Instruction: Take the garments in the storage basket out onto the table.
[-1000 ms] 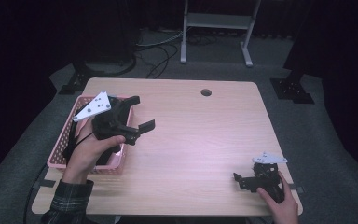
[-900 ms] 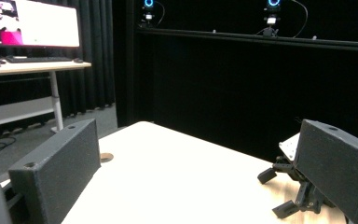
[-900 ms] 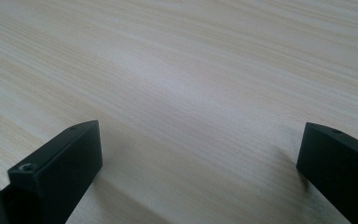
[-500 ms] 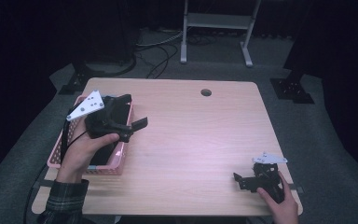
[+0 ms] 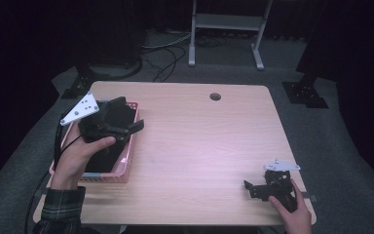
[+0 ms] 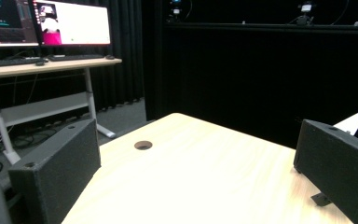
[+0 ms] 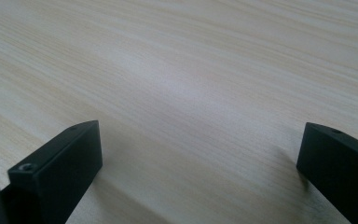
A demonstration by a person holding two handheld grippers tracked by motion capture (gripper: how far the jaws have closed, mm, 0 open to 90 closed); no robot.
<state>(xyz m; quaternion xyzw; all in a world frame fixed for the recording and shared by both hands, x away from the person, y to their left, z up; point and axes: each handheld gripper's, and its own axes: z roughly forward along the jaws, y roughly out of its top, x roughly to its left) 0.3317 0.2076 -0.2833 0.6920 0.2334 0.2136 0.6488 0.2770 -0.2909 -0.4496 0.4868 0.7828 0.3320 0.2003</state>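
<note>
A person's left hand holds my left gripper [image 5: 129,113] above the pink basket [image 5: 126,163] at the table's left side. Its jaws point right, across the table. In the left gripper view, the left gripper [image 6: 196,163] stands open with nothing between the jaws. My right gripper [image 5: 255,183] rests low on the table near the front right corner, held by the right hand, with its jaws pointing left. Seen in the right gripper view, the right gripper [image 7: 200,158] is open over bare wood.
The light wooden table [image 5: 199,141] has a round cable hole [image 5: 215,96] at the back, also visible as the cable hole [image 6: 143,145]. The basket's inside looks dark. Beyond the table stand a desk with monitors [image 6: 70,23] and a metal frame [image 5: 224,22].
My left gripper has drifted left, from over the basket's right rim to further over the basket. The right gripper has stayed where it was.
</note>
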